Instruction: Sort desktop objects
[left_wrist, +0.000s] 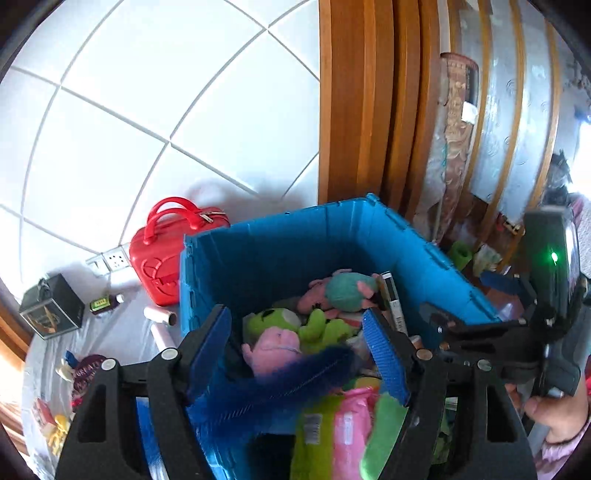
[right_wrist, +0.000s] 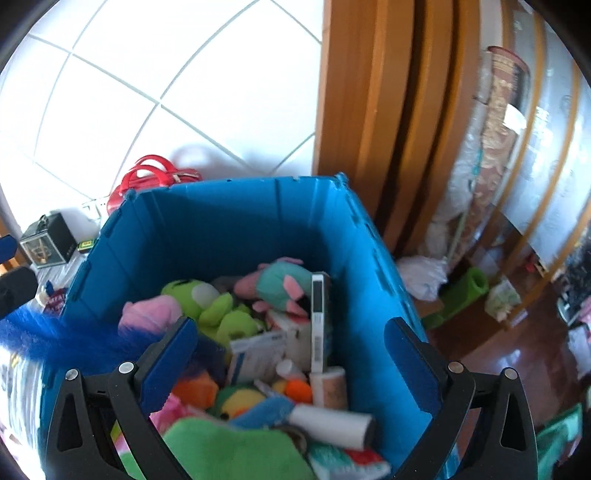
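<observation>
The blue bin (left_wrist: 280, 251) is the big thing here — it is full of soft toys and boxes. The left gripper (left_wrist: 299, 350) hangs over the bin with its jaws wide apart. A fluffy blue feather (left_wrist: 295, 380) lies across the gap between them; I cannot tell if a jaw touches it. The right gripper (right_wrist: 291, 354) is over the bin too, wide open, holding nothing. A green frog toy (right_wrist: 207, 302) lies inside the bin. A red bag (left_wrist: 162, 254) stands just beside the bin.
</observation>
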